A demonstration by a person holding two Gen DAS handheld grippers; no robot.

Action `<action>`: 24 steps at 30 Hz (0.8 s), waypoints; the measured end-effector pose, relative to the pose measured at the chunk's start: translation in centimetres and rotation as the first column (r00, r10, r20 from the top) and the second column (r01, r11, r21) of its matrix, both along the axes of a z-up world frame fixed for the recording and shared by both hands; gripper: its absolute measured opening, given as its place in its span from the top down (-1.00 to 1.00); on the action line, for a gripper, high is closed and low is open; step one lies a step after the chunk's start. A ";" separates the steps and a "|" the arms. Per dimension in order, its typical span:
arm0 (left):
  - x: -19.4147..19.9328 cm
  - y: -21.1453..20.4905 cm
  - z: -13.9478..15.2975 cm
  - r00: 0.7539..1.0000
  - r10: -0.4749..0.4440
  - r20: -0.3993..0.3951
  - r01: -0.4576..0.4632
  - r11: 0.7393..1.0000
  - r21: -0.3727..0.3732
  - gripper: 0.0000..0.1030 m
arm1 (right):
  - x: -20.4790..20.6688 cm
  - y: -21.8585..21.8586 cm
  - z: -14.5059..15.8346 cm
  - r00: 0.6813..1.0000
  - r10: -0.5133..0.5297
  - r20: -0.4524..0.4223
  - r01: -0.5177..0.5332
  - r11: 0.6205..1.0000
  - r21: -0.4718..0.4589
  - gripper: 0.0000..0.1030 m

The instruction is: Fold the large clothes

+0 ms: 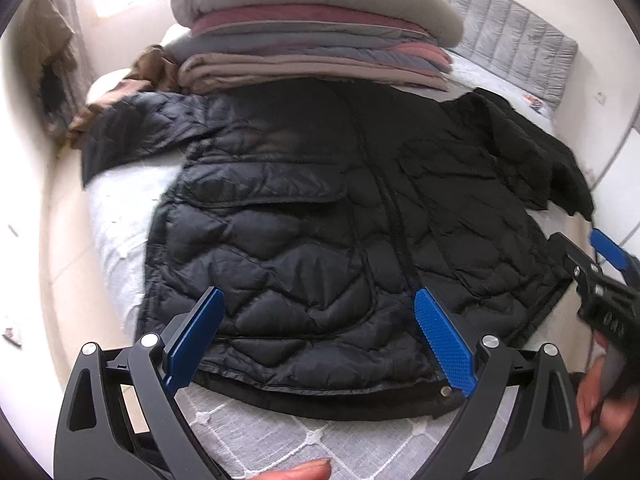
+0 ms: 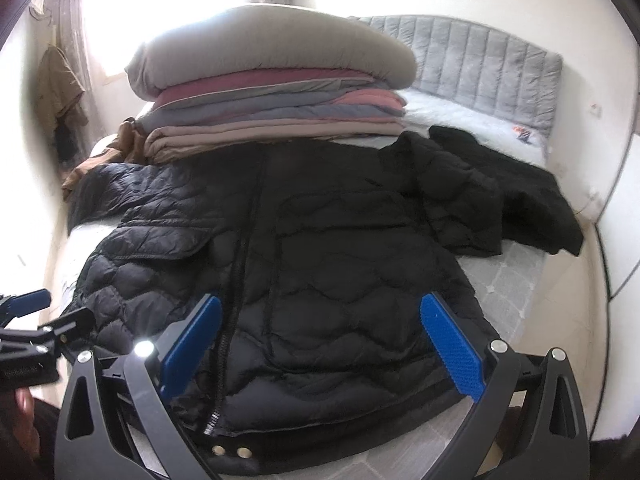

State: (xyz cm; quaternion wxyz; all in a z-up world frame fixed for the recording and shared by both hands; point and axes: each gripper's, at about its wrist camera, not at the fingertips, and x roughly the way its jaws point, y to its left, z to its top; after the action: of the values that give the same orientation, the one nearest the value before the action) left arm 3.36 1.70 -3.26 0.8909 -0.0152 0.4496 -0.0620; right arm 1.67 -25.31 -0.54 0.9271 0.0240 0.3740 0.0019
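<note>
The black quilted puffer jacket (image 1: 320,208) lies flat, front up, just before the stack of folded blankets (image 1: 312,48); the left gripper (image 1: 320,344) and right gripper (image 2: 320,352) hover spread wide and empty over its hem; slick padded fabric may slip from a shallow pinch.

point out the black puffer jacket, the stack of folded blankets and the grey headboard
black puffer jacket (image 1: 304,216), left wrist view, quilted front panel
stack of folded blankets (image 2: 276,96), right wrist view, front edge of the layers
grey headboard (image 2: 492,60), right wrist view, padded face
</note>
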 end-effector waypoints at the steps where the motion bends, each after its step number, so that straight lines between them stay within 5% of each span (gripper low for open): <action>1: 0.1 0.3 0.0 1.000 -0.007 -0.003 0.007 1.000 -0.002 -0.79 | 0.3 -1.3 -0.3 1.000 0.000 -0.017 0.001 1.000 0.010 -0.87; 9: 2.8 6.7 -0.2 0.997 0.038 -0.068 -0.038 0.999 -0.001 -0.79 | 5.1 -15.0 -4.4 0.960 -0.051 -0.275 0.089 0.988 0.125 -0.87; 14: 4.1 12.1 -0.8 0.988 0.108 -0.108 -0.110 0.994 -0.009 -0.80 | 6.4 -19.7 -7.7 0.925 -0.011 -0.380 0.103 0.970 0.222 -0.87; 24: 7.0 20.3 -6.0 0.934 0.069 -0.350 -0.169 0.949 -0.265 -0.80 | 8.1 -21.6 -13.6 0.825 0.111 -0.554 0.106 0.933 0.344 -0.87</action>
State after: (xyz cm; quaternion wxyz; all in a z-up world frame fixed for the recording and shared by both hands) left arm 10.34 22.00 -9.28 0.7912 -0.1838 0.5792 -0.0691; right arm 9.79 -46.89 -14.13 0.7544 0.1923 0.6244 0.0643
